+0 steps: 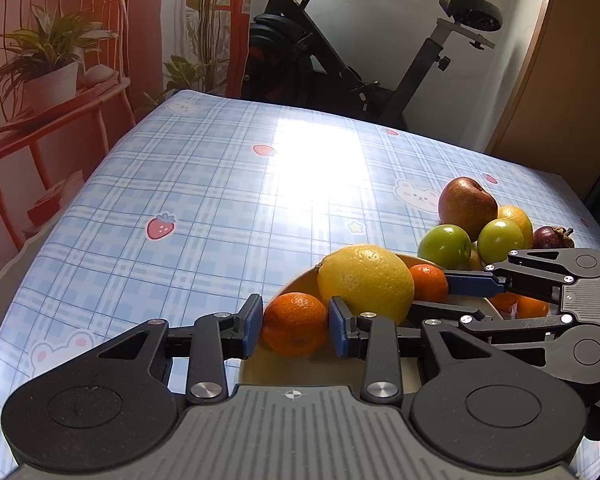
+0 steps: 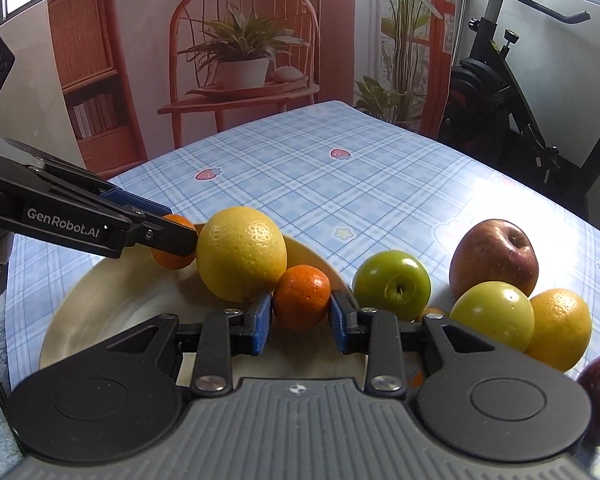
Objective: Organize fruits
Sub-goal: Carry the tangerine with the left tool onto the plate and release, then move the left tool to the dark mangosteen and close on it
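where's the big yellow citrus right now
The big yellow citrus sits on the cream plate, at its far side in the right wrist view, between two small oranges: one in the right gripper, one in the left gripper.

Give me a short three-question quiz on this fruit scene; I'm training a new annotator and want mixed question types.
1. True or false: the lemon lies on the cream plate.
2. What is between the pads of the left gripper? A) a green apple B) a small mandarin C) nothing
3. Fill in: the red apple rests on the ____, not on the plate.

Key:
1. True.
2. B; the right gripper is shut on another mandarin beside the lemon.
3. Tablecloth, next to the green apples.
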Available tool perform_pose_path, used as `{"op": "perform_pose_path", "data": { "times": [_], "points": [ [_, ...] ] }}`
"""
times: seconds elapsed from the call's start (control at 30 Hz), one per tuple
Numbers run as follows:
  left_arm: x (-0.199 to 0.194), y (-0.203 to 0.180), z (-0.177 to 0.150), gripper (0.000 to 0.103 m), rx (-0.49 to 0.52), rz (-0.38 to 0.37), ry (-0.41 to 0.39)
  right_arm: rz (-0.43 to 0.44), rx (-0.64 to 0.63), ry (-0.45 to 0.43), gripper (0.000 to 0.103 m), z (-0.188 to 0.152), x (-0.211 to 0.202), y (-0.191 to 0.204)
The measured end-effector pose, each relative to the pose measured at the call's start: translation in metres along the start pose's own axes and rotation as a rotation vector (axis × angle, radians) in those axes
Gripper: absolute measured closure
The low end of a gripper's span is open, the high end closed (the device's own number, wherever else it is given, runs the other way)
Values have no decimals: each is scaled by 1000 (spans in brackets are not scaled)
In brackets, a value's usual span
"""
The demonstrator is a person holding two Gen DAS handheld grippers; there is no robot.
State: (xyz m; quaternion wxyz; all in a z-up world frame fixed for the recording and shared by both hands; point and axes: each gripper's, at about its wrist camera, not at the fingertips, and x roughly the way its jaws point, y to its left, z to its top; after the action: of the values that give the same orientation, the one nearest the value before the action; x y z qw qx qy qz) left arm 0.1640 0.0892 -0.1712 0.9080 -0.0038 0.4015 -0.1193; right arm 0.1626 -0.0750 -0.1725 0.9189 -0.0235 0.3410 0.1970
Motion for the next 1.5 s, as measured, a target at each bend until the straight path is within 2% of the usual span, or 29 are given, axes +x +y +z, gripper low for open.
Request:
{"op": "perform_pose_path", "data": {
  "times": [0.23, 0.47, 0.63, 0.77, 0.9, 1.13, 1.27, 1.4, 1.5],
  "points": [
    [-3, 3, 2, 65, -31, 17, -17, -6, 16, -21, 67, 0, -7, -3],
    [-16, 2, 8, 65, -74, 17, -83, -30, 66, -129, 60, -6, -38, -14],
    [-20, -11, 17, 65, -63, 7, -113, -114, 134, -235, 57, -17, -70, -39],
    [-20, -31, 26, 65, -32, -17, -134, -217, 172, -294, 55, -31, -95, -63],
    [-16, -58, 37, 64, 11, -62, -141, -326, 191, -328, 37, -49, -114, -83],
    [-7, -110, 57, 64, 88, -159, -137, -386, 256, -303, 36, -77, -128, -117],
    [4, -139, 67, 64, 127, -214, -119, -374, 252, -273, 35, -87, -125, -131],
    [24, -164, 75, 64, 137, -291, -51, -337, 274, -242, 34, -93, -118, -143],
    [38, -181, 75, 64, 161, -318, -16, -305, 293, -238, 33, -95, -116, -150]
  ]
}}
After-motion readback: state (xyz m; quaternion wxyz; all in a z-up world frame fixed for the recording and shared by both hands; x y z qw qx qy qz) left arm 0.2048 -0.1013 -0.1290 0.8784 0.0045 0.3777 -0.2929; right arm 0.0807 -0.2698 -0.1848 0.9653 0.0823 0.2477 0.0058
